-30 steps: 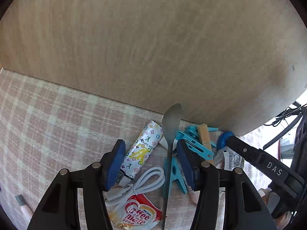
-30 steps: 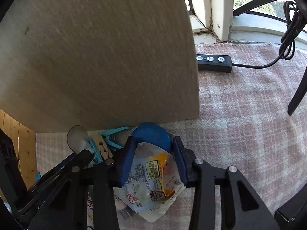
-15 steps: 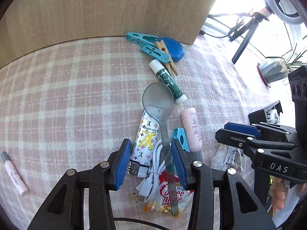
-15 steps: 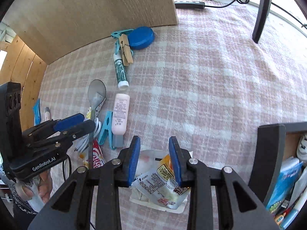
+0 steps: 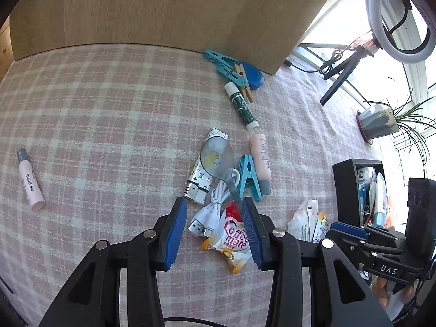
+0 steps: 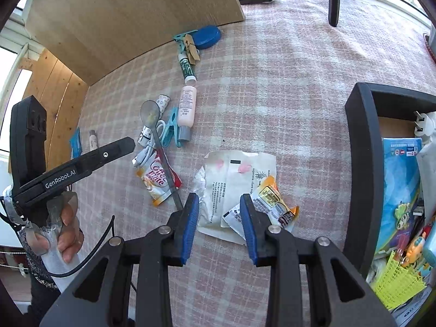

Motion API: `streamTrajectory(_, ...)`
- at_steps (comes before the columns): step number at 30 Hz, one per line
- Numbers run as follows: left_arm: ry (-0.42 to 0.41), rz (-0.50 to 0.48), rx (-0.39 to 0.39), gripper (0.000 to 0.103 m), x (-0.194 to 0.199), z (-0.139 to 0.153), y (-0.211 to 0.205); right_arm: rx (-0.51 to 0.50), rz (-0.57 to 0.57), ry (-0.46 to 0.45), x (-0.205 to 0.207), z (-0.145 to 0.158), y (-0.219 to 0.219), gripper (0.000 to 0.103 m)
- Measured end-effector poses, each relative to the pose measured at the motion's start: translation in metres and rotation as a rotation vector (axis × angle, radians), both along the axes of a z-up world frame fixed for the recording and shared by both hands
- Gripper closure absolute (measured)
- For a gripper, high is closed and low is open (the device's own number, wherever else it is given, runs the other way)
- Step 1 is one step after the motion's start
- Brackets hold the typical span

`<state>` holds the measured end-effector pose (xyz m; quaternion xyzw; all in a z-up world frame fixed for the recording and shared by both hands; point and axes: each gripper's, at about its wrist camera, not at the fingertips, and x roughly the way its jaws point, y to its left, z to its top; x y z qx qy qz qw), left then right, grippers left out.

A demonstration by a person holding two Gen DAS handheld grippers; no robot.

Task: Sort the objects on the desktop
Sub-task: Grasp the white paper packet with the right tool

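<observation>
Right gripper point(image 6: 219, 224) hangs over the white sachets point(image 6: 239, 188), jaws part-open after just closing in, nothing pinched; lined up for a grab, I'd guess. Left gripper point(image 5: 215, 229) likewise: jaws apart after narrowing, the Coffee mate packet point(image 5: 231, 241) and USB cable point(image 5: 215, 207) below them, nothing clamped. The spoon point(image 5: 218, 158) lies across the cable and lighter point(image 5: 203, 177) (one loose pile, so single picks are awkward). The black organizer point(image 6: 365, 169) stands just right, half full, likely the drop point. Clips point(image 5: 229, 68) and blue lid point(image 5: 254, 75) sit farthest, against the wooden board point(image 5: 163, 8).
</observation>
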<state>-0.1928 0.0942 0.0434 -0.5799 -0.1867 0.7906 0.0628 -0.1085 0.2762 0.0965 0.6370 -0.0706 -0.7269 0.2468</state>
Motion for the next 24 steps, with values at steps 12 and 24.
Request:
streamTrajectory(12,-0.009,-0.084,-0.041,0.064,-0.010,-0.004,0.051,0.150,-0.016,0.005,-0.003,-0.011,0.012,0.069)
streamTrajectory(24,-0.112,0.034,-0.064,0.062,-0.040,-0.020,0.002,0.174,0.002,-0.031,-0.025,-0.028,-0.003,0.040)
